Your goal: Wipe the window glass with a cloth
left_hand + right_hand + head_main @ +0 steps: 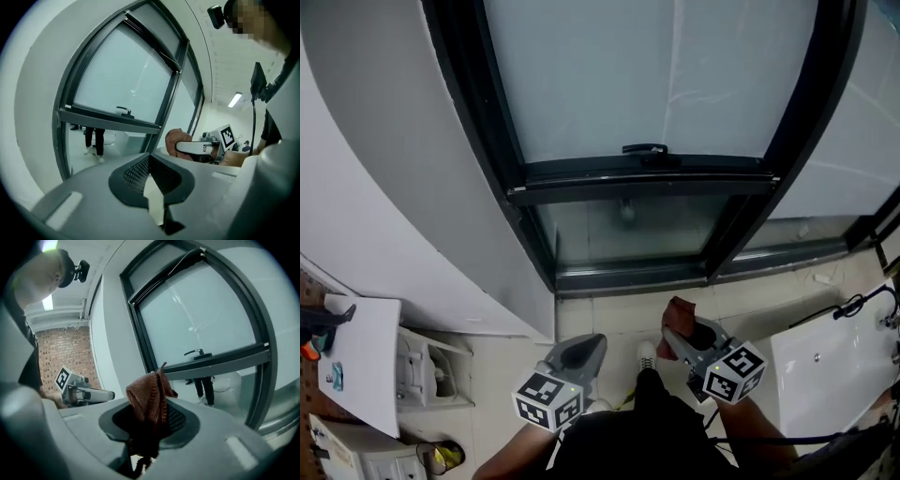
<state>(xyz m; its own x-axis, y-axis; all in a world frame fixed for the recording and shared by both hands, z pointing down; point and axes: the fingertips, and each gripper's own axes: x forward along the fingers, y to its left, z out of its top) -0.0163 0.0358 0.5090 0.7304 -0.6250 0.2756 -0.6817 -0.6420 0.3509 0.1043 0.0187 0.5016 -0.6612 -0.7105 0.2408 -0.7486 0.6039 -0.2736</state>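
Cloth (147, 397) looks soft n light, bunched grip prob best; right gripper (157, 420) is clamped on it. Left gripper (151, 164) closed w/ nothing, glass (647, 75) untouched.

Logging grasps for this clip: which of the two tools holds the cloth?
The right tool, shut on the reddish-brown cloth; the left tool is shut and empty.

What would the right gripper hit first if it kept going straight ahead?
Probably the window frame, around where its left upright meets the crossbar, with the cloth touching first. Depth is unclear.
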